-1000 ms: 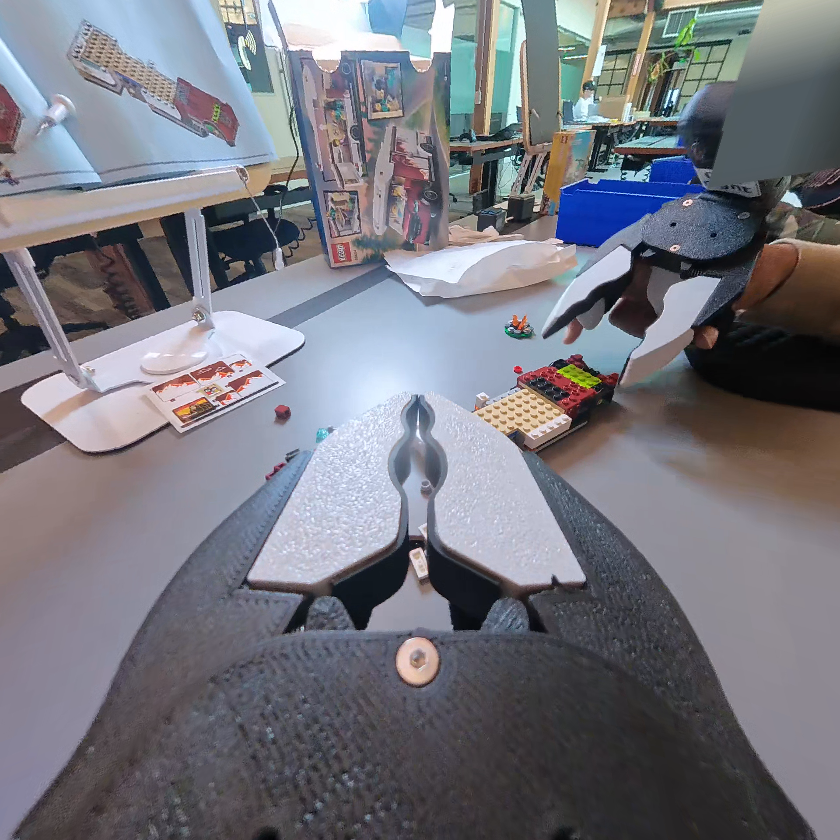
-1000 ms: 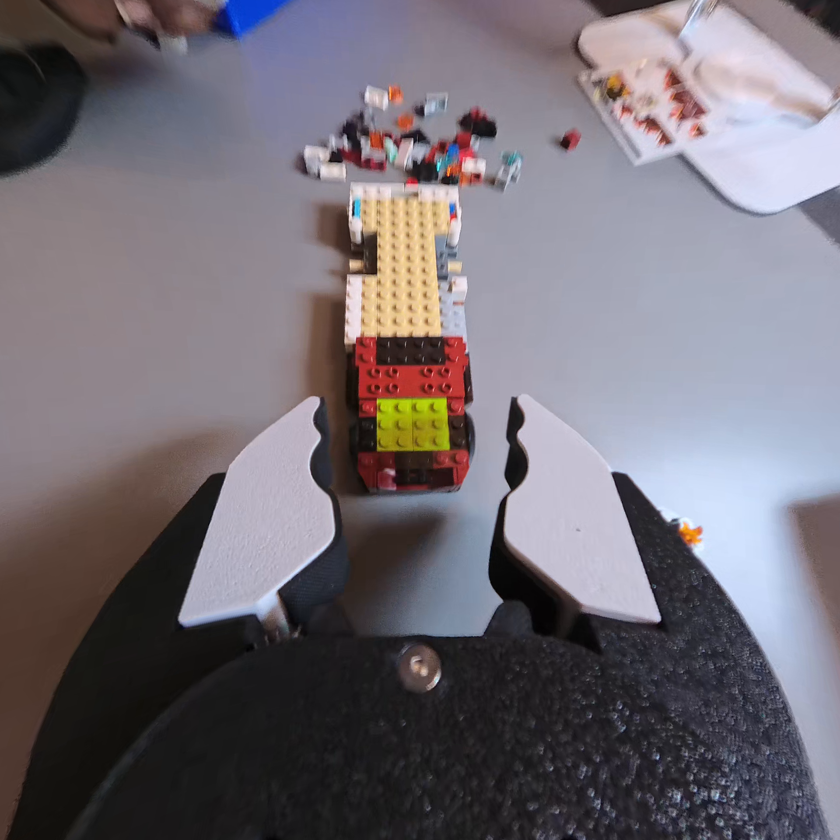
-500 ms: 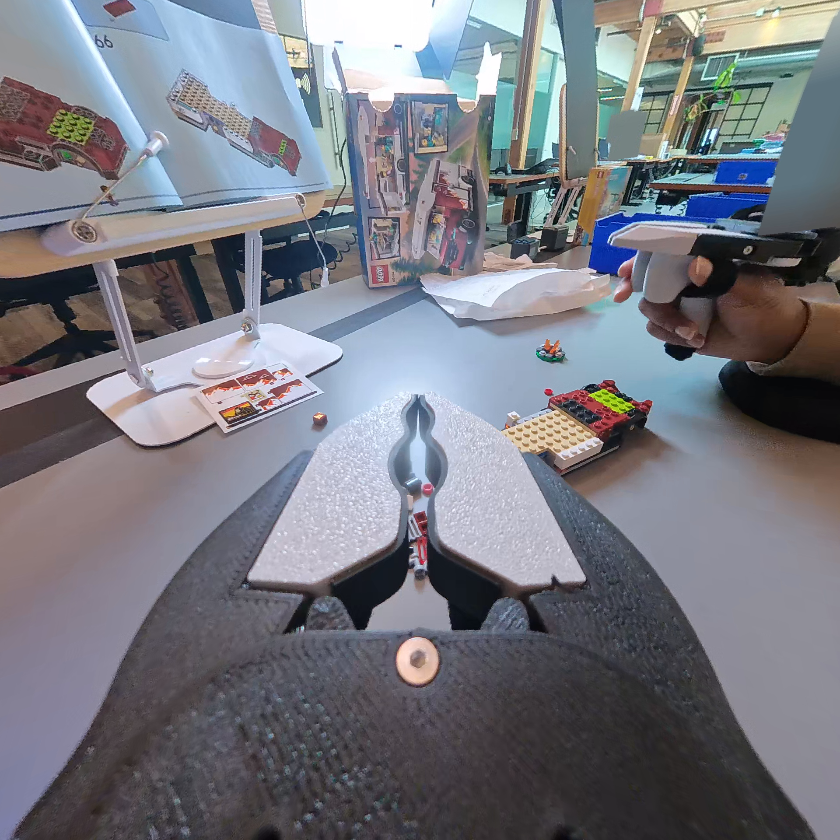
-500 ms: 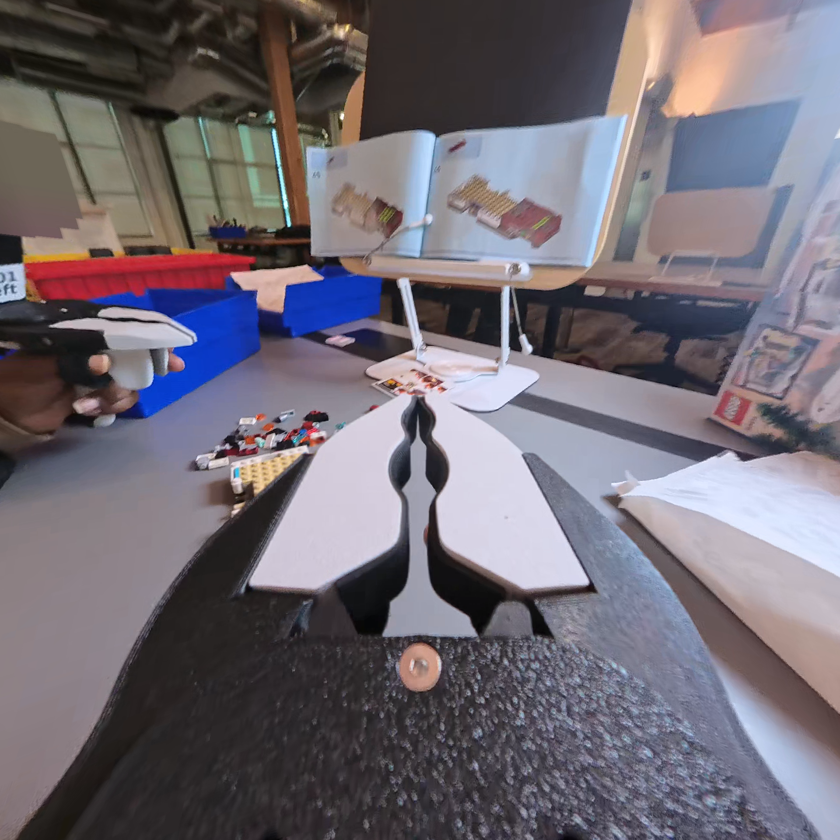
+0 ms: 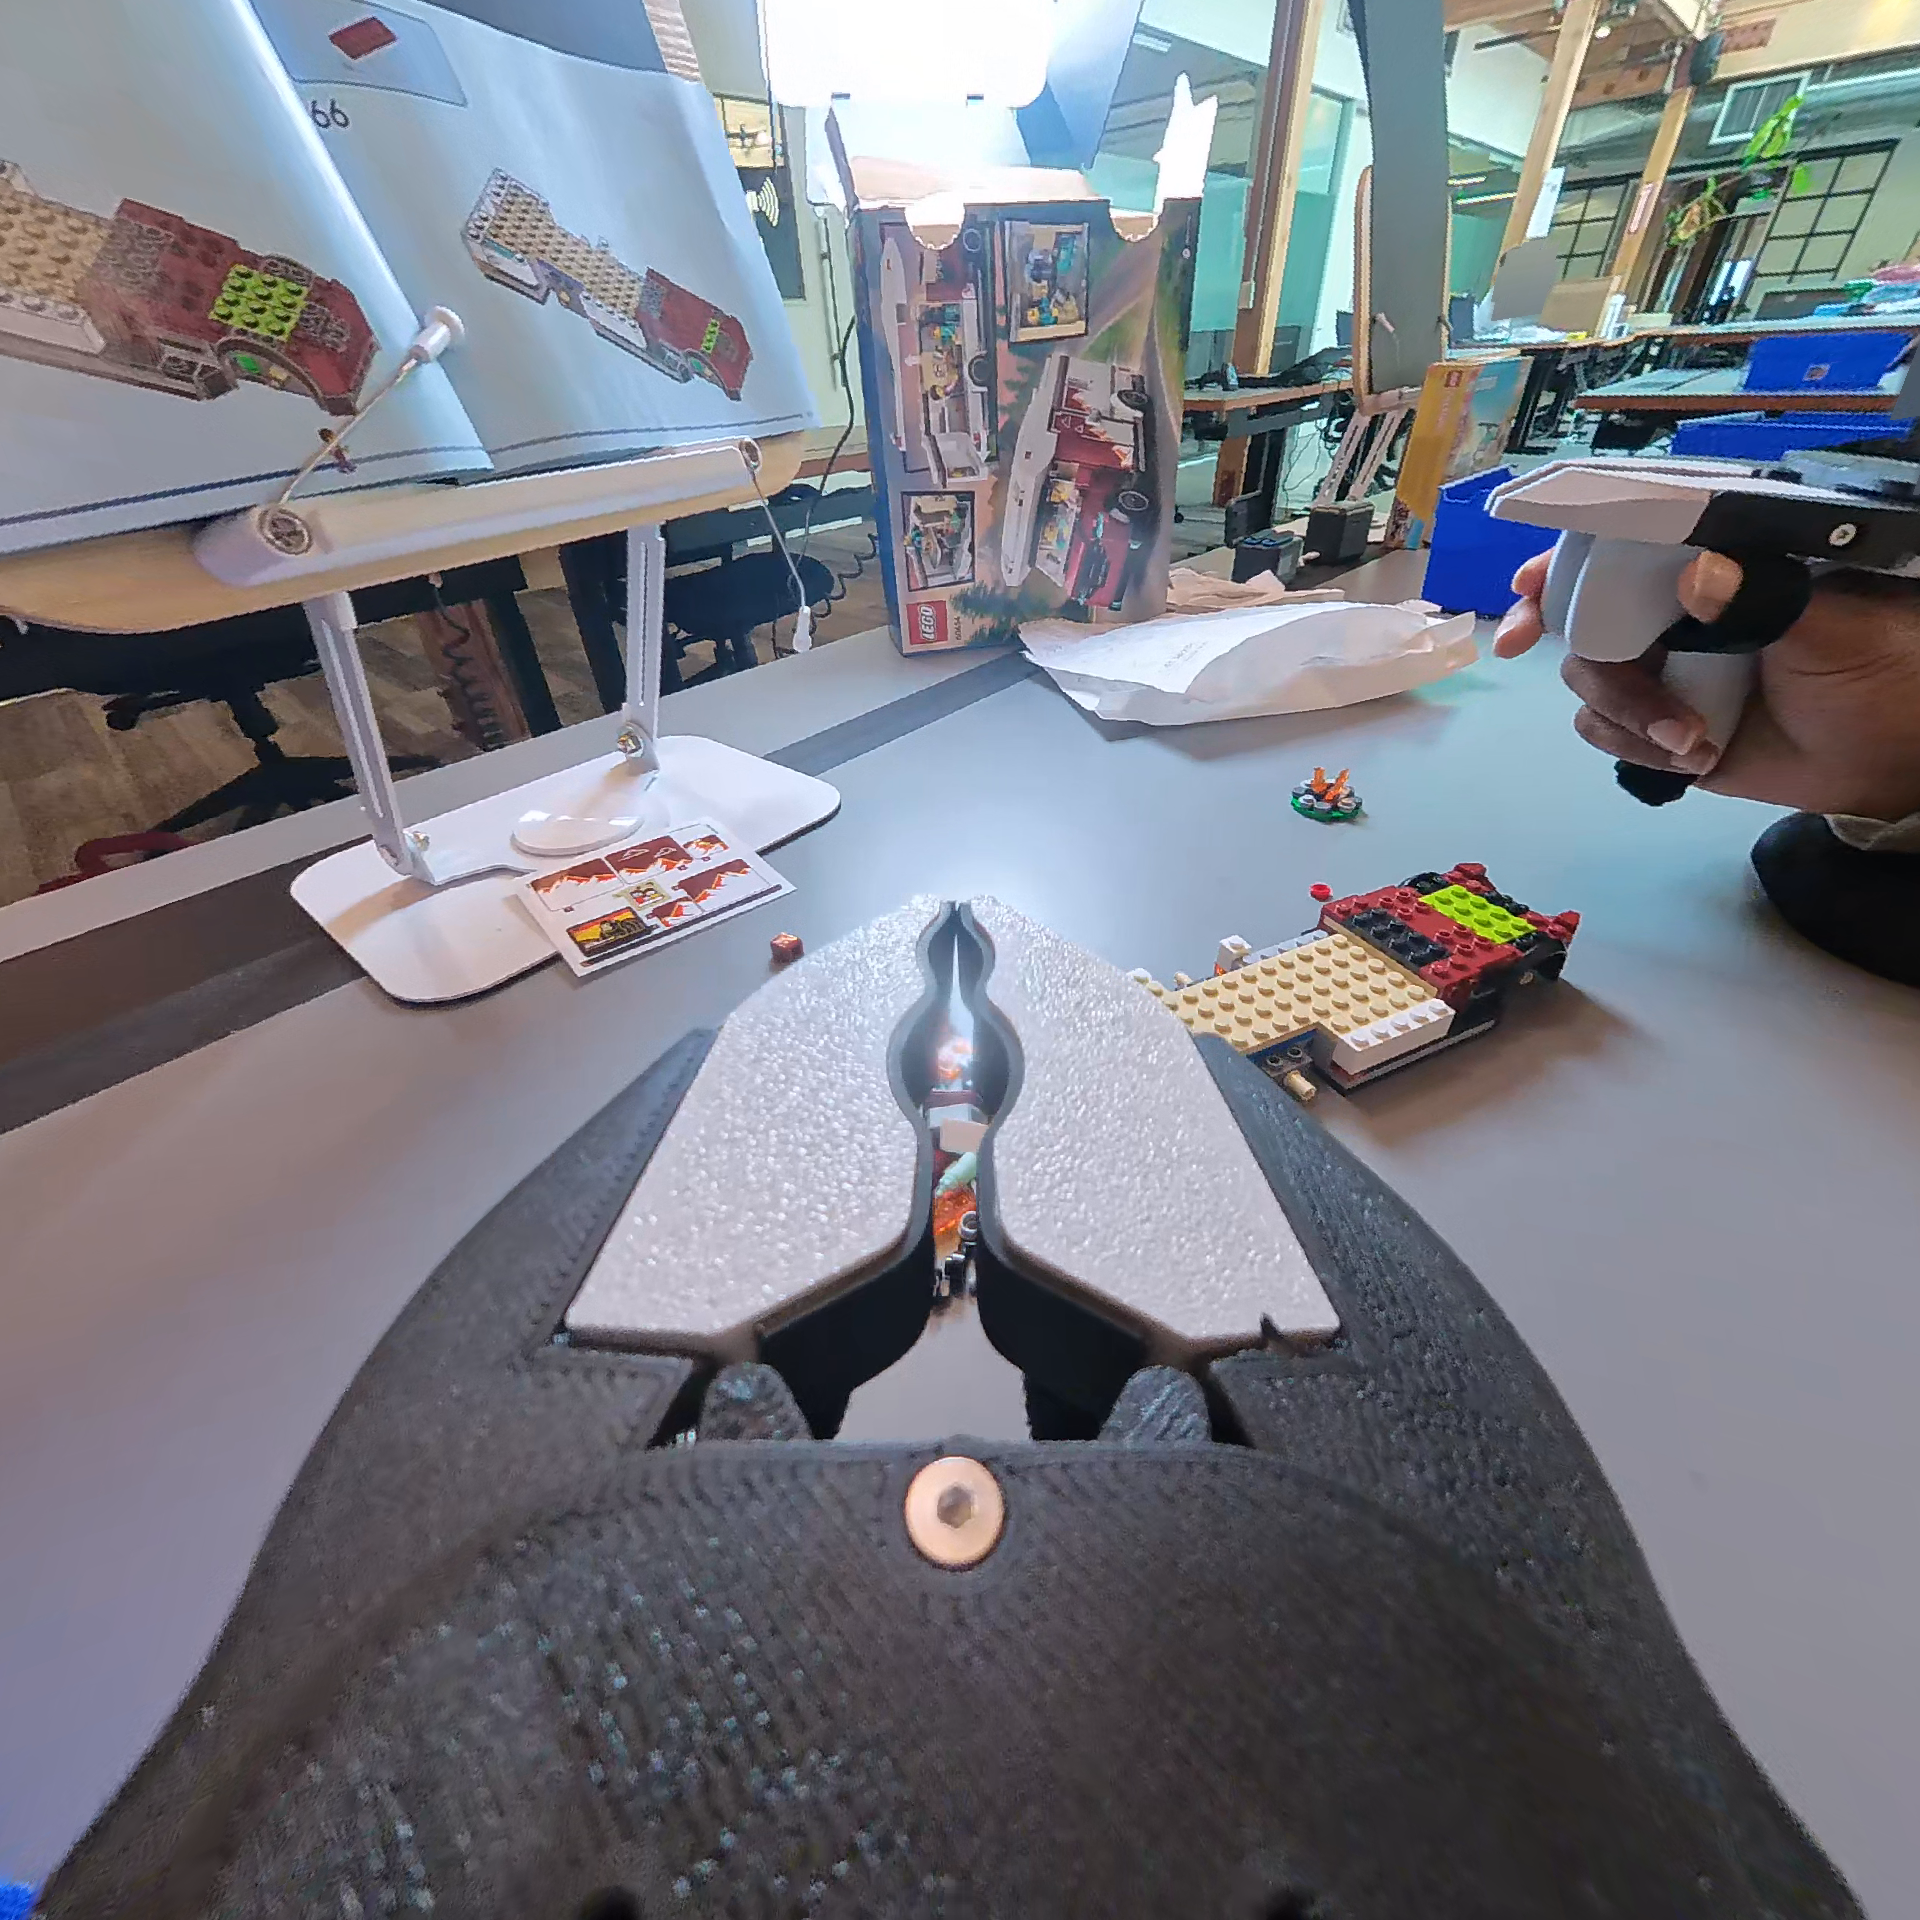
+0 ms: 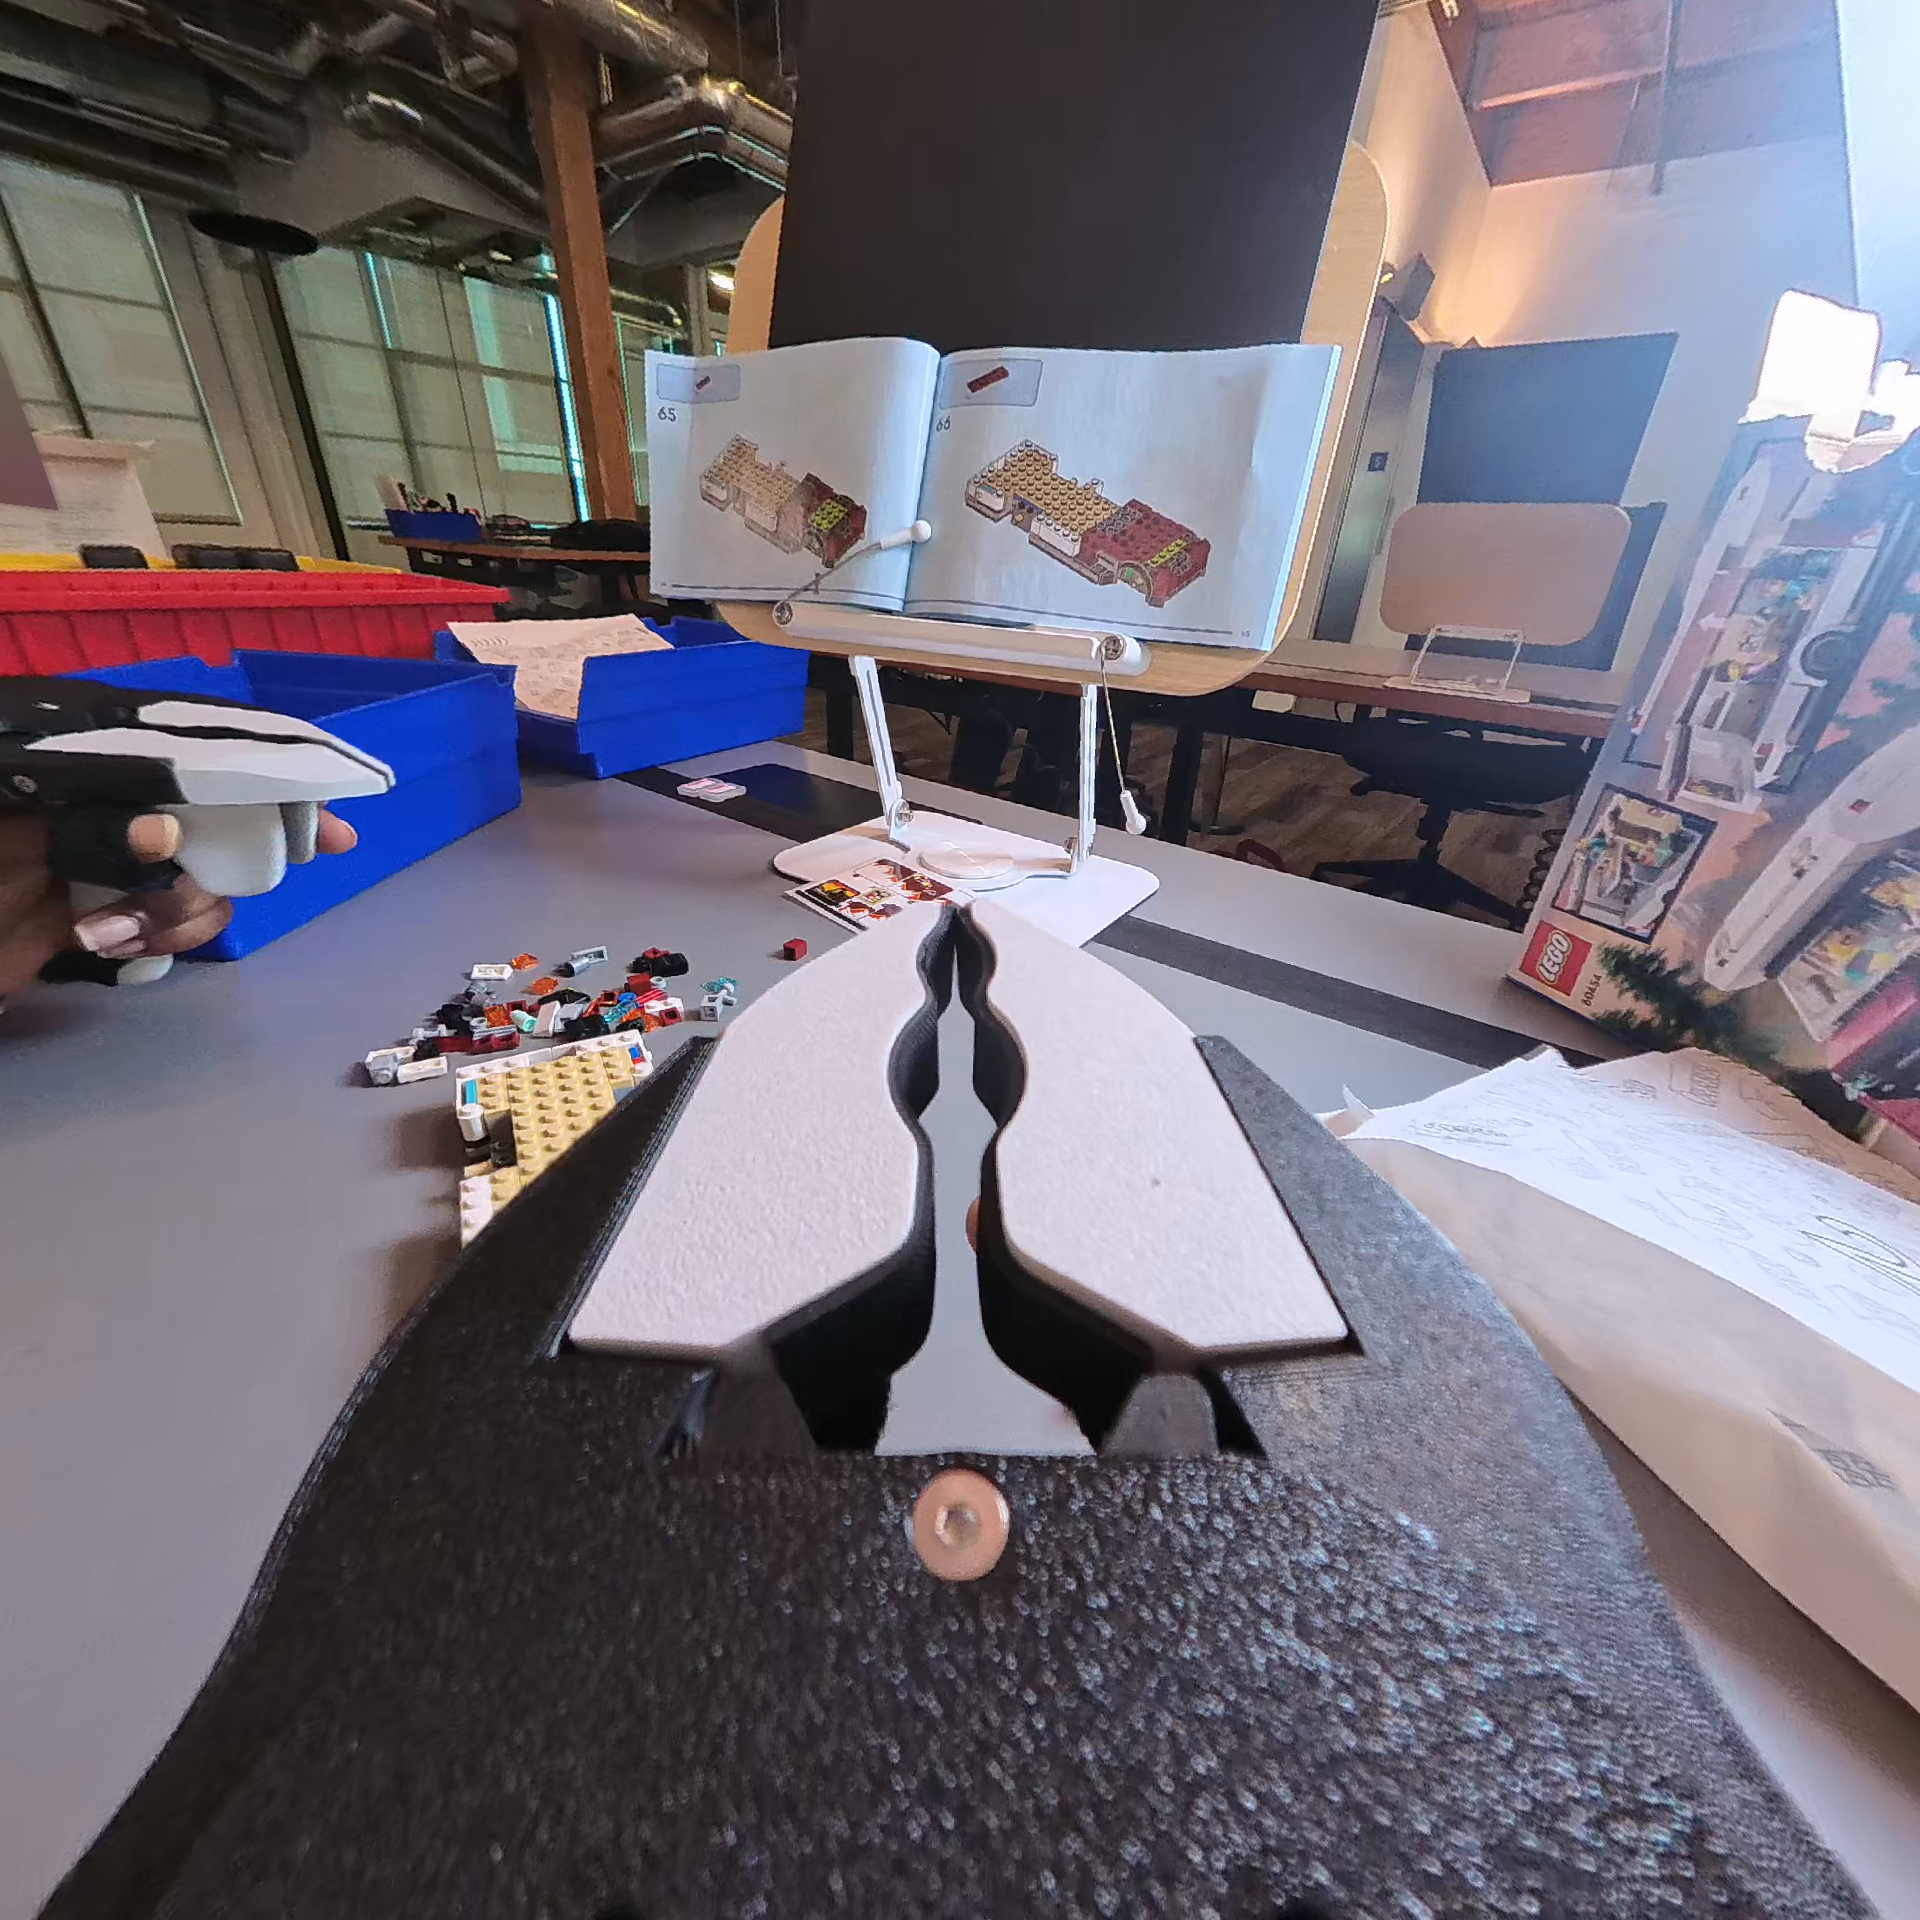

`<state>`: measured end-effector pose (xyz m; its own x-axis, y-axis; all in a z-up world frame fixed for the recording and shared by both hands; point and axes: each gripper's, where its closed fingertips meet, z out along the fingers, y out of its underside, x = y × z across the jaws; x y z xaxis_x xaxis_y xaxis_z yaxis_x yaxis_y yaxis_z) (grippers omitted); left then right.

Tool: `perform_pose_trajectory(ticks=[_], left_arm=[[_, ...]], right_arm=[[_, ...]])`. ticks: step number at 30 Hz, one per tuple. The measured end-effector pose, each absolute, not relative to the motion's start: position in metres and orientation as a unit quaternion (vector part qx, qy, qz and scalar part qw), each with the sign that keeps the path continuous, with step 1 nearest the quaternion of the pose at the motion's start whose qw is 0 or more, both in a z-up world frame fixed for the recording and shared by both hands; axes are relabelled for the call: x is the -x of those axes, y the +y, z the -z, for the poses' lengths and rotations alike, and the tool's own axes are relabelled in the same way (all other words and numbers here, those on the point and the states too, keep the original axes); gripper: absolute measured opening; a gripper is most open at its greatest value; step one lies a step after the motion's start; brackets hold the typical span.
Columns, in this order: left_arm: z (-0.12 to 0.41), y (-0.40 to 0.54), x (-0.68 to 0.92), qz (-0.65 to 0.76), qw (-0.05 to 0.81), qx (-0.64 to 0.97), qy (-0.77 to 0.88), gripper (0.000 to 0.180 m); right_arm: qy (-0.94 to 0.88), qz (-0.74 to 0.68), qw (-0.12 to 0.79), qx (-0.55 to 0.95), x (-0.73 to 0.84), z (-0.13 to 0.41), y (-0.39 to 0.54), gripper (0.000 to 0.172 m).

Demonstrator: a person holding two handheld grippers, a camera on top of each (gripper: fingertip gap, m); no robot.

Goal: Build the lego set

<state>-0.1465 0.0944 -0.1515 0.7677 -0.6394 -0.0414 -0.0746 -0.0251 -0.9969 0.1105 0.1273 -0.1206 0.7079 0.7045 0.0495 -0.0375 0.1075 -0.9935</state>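
Vs 1 s ago: right tongs (image 6: 957, 920) were spread wide over the brick model, pointing down at it; now tips meet, nothing between them, and they point level at the book stand (image 6: 966, 862). Left tongs (image 5: 957, 914) stay closed, bare at the tips, but are raised and tilted up a bit, so more of the instruction booklet (image 5: 364, 260) shows. Brick model (image 5: 1382, 977) lies on the desk (image 5: 1039, 790) just right of left tongs, untouched.

Hard to see: loose small bricks (image 6: 561, 1003) are mostly hidden under left tongs in left view, only bits show thru the slot. Right view: model half covered by the tongs' body. Paper bag (image 6: 1662, 1226) cut off at frame edge. Booklet's left page is cropped.
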Motion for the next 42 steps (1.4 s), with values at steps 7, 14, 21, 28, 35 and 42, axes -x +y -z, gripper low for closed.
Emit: perform_pose_trajectory(ticks=[7,14,21,28,35,42], left_arm=[[0.146,0.098,0.154,0.207,0.664,0.676,0.243,0.001],[0.143,0.102,0.16,0.213,0.671,0.674,0.224,0.006],[0.148,0.105,0.159,0.206,0.667,0.679,0.23,0.006],[0.15,0.104,0.159,0.188,0.665,0.682,0.24,0.006],[0.149,0.103,0.158,0.198,0.663,0.68,0.243,0.006],[0.148,0.103,0.159,0.207,0.661,0.68,0.24,0.005]], right_arm=[[-0.272,-0.256,0.688,0.623,-0.11,0.129,0.133,0.0],[-0.273,-0.249,0.692,0.62,-0.095,0.119,0.153,0.0],[-0.316,-0.245,0.734,0.549,-0.007,0.041,0.22,0.0],[-0.32,-0.24,0.745,0.534,0.098,-0.011,0.314,0.0],[-0.312,-0.232,0.732,0.559,0.127,-0.008,0.364,0.0],[-0.313,-0.226,0.736,0.556,0.109,-0.011,0.358,0.0]])
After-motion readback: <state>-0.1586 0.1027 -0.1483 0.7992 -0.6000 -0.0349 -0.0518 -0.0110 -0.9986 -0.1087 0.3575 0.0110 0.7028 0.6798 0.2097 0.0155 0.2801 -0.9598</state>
